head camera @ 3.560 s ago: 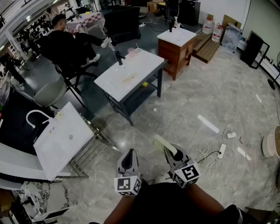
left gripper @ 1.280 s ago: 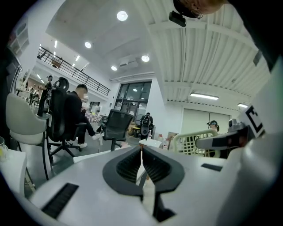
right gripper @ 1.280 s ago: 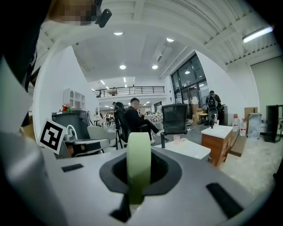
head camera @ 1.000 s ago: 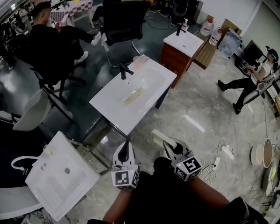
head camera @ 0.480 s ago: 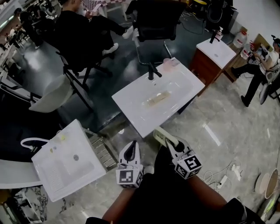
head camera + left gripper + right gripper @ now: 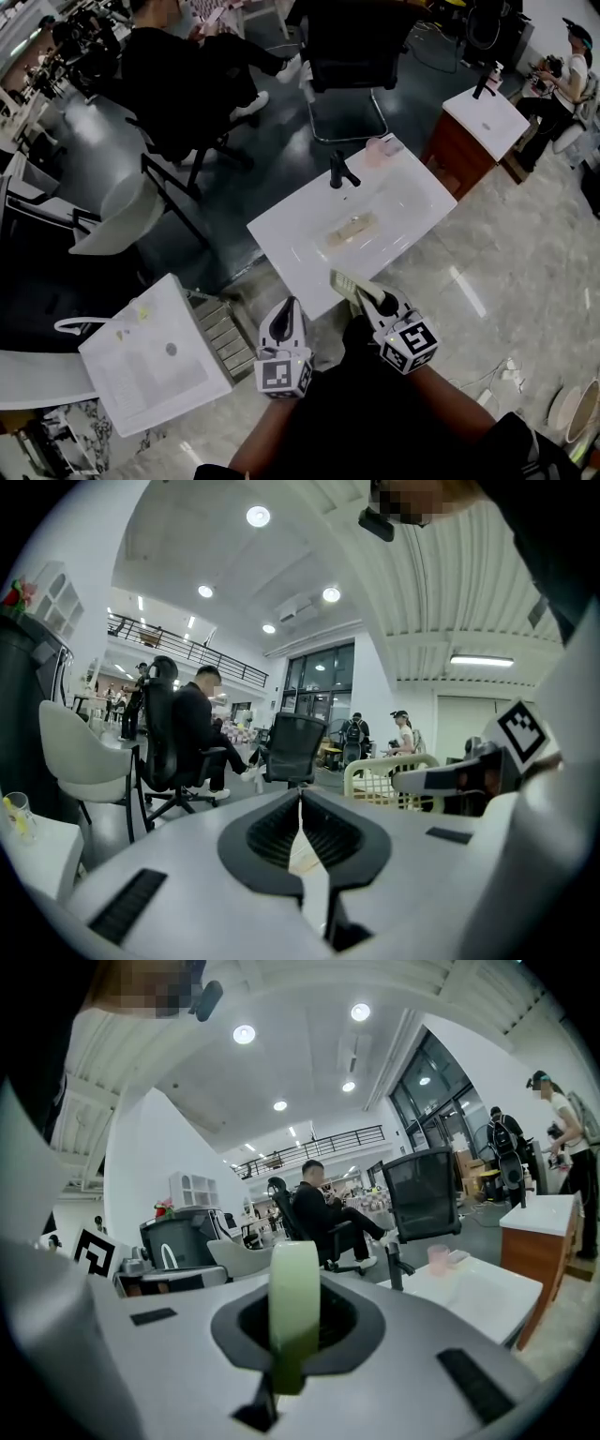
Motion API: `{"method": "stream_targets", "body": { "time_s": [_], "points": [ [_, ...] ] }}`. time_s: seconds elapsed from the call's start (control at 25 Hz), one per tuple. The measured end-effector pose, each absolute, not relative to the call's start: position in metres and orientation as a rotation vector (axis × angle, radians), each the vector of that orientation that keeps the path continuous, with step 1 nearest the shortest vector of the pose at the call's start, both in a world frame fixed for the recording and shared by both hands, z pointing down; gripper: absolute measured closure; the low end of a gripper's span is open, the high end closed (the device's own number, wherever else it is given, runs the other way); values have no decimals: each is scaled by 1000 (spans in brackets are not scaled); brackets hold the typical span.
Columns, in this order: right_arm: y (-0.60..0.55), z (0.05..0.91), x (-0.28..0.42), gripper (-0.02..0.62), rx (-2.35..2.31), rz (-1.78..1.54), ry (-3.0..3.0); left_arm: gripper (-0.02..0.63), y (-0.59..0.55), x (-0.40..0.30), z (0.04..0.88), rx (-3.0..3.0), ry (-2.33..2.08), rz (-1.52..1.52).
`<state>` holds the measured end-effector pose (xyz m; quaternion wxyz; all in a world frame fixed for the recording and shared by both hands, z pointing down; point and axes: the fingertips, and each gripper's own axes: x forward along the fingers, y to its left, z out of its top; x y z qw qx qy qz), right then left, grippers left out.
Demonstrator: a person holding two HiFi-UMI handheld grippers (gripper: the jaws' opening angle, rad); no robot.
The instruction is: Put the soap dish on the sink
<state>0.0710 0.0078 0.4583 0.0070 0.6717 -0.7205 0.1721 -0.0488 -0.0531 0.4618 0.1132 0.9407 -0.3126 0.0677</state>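
Note:
My right gripper (image 6: 364, 298) is shut on a pale green soap dish (image 6: 345, 283), which sticks out ahead of its jaws, edge-on in the right gripper view (image 6: 294, 1297). The dish's tip hangs at the near edge of a white sink (image 6: 291, 234) with a black faucet (image 6: 339, 171). That sink (image 6: 473, 1293) lies ahead to the right in the right gripper view. My left gripper (image 6: 289, 314) is beside the right one, shut with nothing in it (image 6: 300, 829). From the left gripper view the dish (image 6: 386, 778) shows at the right.
A pink cup (image 6: 380, 148) stands by the faucet, and a tan object (image 6: 352, 225) lies in the basin. A second white sink (image 6: 187, 375) on a rack sits at lower left. A seated person (image 6: 178, 66), chairs (image 6: 352, 47) and a cabinet sink (image 6: 487, 108) lie beyond.
Both grippers have moved forward toward the white sink, which now sits just ahead of them. The soap dish stays in my right gripper.

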Motion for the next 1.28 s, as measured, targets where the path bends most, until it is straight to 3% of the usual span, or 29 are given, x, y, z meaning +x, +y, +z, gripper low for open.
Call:
{"method": "stream_targets", "body": {
  "time_s": [0.52, 1.28],
  "points": [
    [-73, 475, 186, 584, 1984, 658, -2305, 591, -121, 49, 456, 2711, -1088, 234],
    [-200, 582, 234, 584, 1593, 939, -2363, 591, -185, 79, 504, 2473, -1356, 424]
  ]
}}
